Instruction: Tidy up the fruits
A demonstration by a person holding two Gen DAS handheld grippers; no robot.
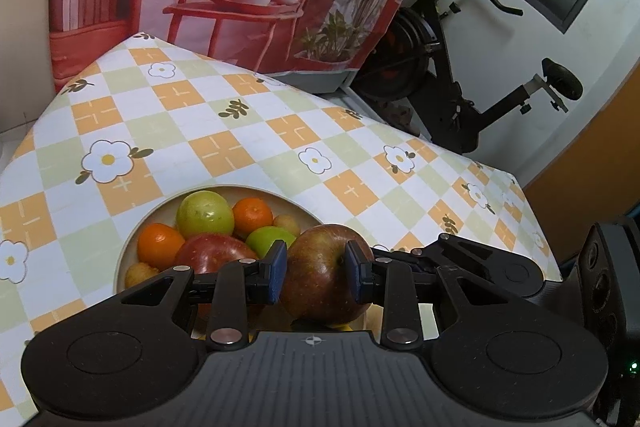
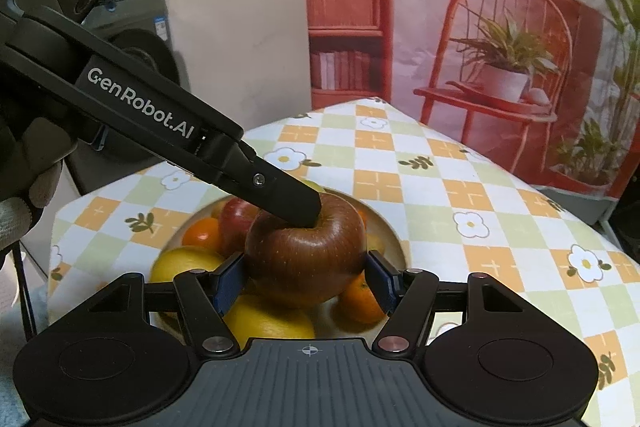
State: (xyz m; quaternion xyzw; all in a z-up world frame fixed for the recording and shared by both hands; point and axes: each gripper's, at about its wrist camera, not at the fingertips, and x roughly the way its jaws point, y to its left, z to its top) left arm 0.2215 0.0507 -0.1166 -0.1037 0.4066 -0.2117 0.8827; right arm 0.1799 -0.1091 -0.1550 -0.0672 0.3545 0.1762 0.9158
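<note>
- Red apple [image 1: 320,275]: it is held over the near edge of the bowl [image 1: 168,205], and both tools appear to have it at once (a shared grip, as far as I can tell).
- The left gripper [image 1: 316,267] has its blue pads pressed on the apple's sides, one finger reaching over the top by the stem dimple in the right wrist view.
- The right gripper [image 2: 306,277] stands about half open, its pads [image 2: 230,281] against the apple's flanks.
- Progress, I judge: well along. The bowl already holds a green apple [image 1: 205,213], oranges [image 1: 253,213], another red apple [image 1: 216,253], a lemon [image 2: 272,321] and small yellowish fruits; this apple is not set down yet.
- It looks glossy, dark red mottled with yellow-green, round and unbruised.
- The checked floral tablecloth [image 1: 224,131] around the bowl shows no loose fruit in view.
</note>
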